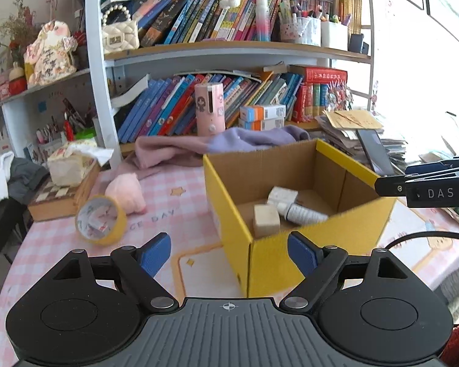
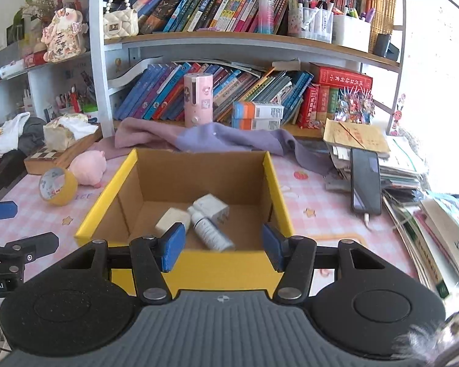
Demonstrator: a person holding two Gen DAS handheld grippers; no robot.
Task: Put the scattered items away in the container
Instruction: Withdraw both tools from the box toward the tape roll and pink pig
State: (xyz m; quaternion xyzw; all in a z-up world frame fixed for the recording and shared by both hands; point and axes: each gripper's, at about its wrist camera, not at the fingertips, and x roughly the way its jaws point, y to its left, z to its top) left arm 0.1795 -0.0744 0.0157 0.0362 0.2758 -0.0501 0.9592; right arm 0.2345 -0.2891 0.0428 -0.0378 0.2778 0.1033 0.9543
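Observation:
A yellow cardboard box (image 1: 290, 263) (image 2: 275, 183) stands open on the pink checked table. Inside lie a beige block (image 1: 266, 220) (image 2: 172, 219), a white bottle (image 1: 303, 214) (image 2: 211, 234) and a small white carton (image 1: 282, 195) (image 2: 212, 206). A yellow tape roll (image 1: 102, 220) (image 2: 58, 186) and a pink plush toy (image 1: 127, 197) (image 2: 87, 168) lie on the table left of the box. My left gripper (image 1: 229, 253) is open and empty, low at the box's near-left corner. My right gripper (image 2: 223, 244) is open and empty over the box's near wall.
A purple-pink cloth (image 2: 229, 139) lies behind the box under a bookshelf (image 2: 229, 42). A black phone (image 2: 365, 180) rests on stacked papers at the right. A tissue pack (image 1: 70, 162) sits on a checkered wooden box (image 1: 58, 198) at the left.

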